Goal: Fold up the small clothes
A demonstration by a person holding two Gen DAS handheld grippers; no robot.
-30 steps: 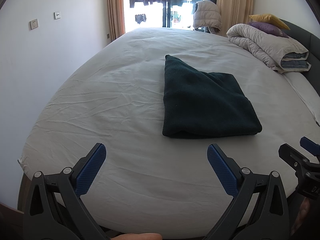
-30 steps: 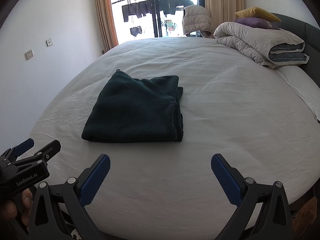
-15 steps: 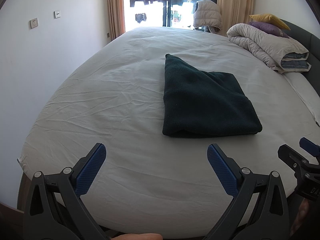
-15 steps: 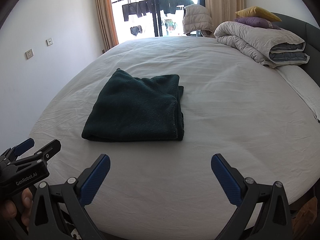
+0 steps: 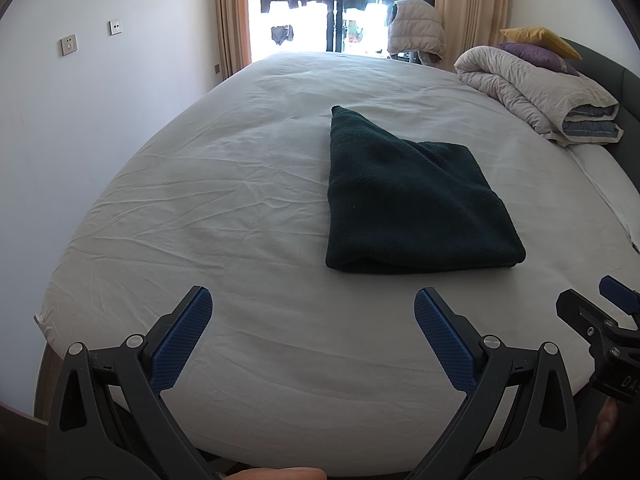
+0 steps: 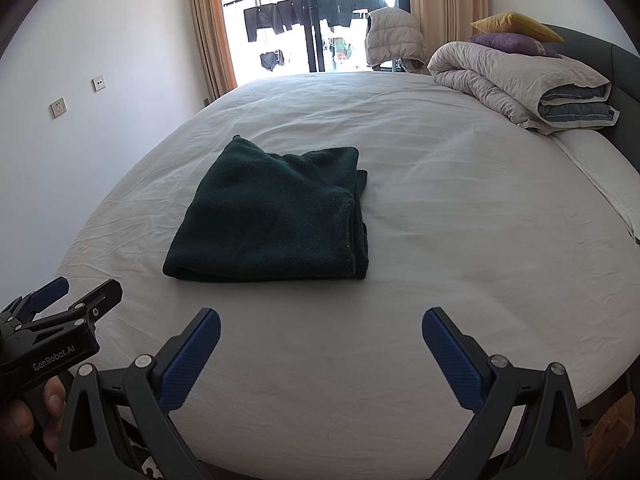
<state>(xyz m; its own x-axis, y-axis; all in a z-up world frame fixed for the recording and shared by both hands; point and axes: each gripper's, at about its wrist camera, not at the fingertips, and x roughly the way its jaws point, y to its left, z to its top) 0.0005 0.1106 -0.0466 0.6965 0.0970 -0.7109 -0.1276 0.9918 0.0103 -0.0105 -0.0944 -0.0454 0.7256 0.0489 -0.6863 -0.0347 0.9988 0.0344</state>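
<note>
While the bed [image 5: 224, 200] runs out of view at the near edge, the folded dark green cloth [image 5: 408, 204] lies on its sheet as before, unmoved. Both the left gripper [image 5: 312, 332] and the right gripper [image 6: 320, 344] hover with jaws wide apart, empty, and the cloth lies well beyond them.

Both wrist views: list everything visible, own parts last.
folded cloth: 1, dark green, centre of bed, untouched
bed sheet: 1, white, covers bed
rolled duvet: 1, beige, far right at headboard
pillows: 2, yellow atop purple, on the duvet
puffer jacket: 1, pale, beyond the bed by the window
wall sockets: 2, white, left wall
curtains: beige, flank the window
left hand-held gripper: 1, black with blue pads, open, near edge
right hand-held gripper: 1, same colours, open, near edge
</note>
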